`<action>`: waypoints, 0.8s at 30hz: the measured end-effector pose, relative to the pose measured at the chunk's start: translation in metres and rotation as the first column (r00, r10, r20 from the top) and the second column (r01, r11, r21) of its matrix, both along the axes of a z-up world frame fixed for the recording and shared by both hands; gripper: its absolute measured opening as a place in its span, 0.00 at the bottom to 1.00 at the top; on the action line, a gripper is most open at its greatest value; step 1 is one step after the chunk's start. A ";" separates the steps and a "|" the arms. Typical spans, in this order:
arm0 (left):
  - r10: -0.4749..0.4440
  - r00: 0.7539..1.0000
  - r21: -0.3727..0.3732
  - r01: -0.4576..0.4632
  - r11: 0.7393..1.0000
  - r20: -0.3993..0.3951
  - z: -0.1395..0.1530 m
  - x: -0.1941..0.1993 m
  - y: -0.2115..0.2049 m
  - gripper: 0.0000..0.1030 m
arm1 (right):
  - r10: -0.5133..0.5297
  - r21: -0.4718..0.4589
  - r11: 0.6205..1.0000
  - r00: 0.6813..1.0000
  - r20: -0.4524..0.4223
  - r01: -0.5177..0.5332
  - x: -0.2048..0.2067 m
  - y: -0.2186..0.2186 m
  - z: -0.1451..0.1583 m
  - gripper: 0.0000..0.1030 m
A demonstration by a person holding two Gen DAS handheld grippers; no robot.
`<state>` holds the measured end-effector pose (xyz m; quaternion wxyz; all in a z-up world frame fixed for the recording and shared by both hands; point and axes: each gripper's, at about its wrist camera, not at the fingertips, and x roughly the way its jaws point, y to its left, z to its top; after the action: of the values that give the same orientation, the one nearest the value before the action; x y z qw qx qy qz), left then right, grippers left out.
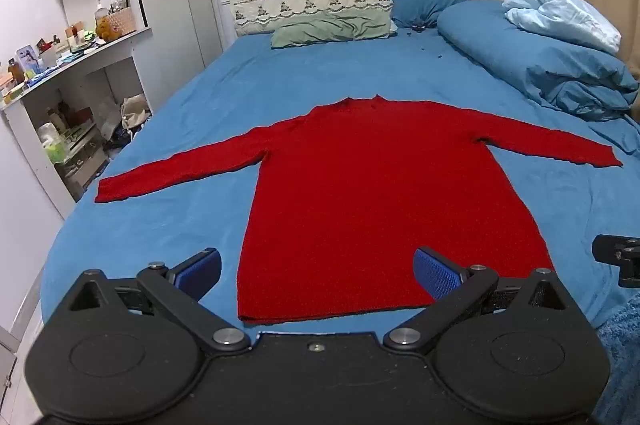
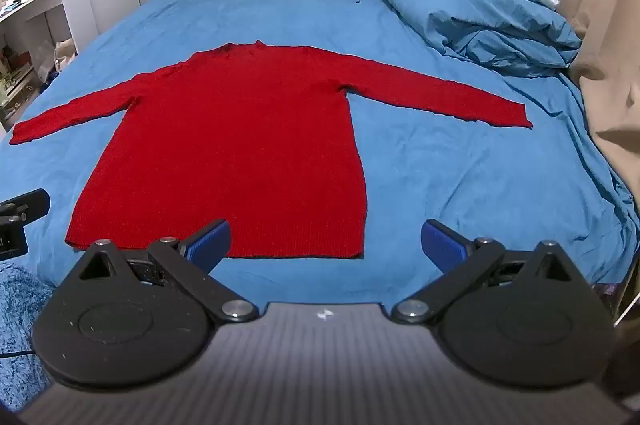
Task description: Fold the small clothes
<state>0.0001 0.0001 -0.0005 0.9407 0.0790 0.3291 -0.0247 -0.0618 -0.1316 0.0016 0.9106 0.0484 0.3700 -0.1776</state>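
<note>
A red long-sleeved sweater (image 1: pixel 360 193) (image 2: pixel 240 145) lies flat on the blue bed sheet (image 1: pixel 192 225) (image 2: pixel 460 177), both sleeves spread out sideways, collar toward the headboard. My left gripper (image 1: pixel 318 271) hovers open above the sweater's hem, its blue pads wide apart with nothing held. My right gripper (image 2: pixel 326 245) is open too, above the hem's right corner, touching nothing. Each gripper's black edge shows at the side of the other's view.
A rolled blue duvet (image 1: pixel 540 65) (image 2: pixel 480 9) with a pale blue cloth on top lies at the right. A green pillow (image 1: pixel 332 31) and a blue pillow (image 1: pixel 424 1) sit at the headboard. Cluttered white shelves (image 1: pixel 72 97) stand left of the bed. A beige curtain (image 2: pixel 600 25) hangs at right.
</note>
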 end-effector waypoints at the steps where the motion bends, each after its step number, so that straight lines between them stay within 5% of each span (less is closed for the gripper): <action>1: 0.005 1.000 -0.001 -0.005 1.000 -0.002 0.000 0.000 0.000 1.00 | 0.000 0.000 1.000 1.000 0.000 0.000 0.000 0.000 0.000 1.00; 24: 0.030 0.999 -0.046 -0.029 0.999 0.023 0.002 -0.007 0.008 1.00 | 0.003 0.005 1.000 1.000 0.002 -0.003 0.000 0.000 -0.002 1.00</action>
<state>-0.0072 0.0078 0.0014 0.9463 0.0529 0.3186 -0.0172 -0.0617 -0.1314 -0.0009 0.9112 0.0503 0.3694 -0.1753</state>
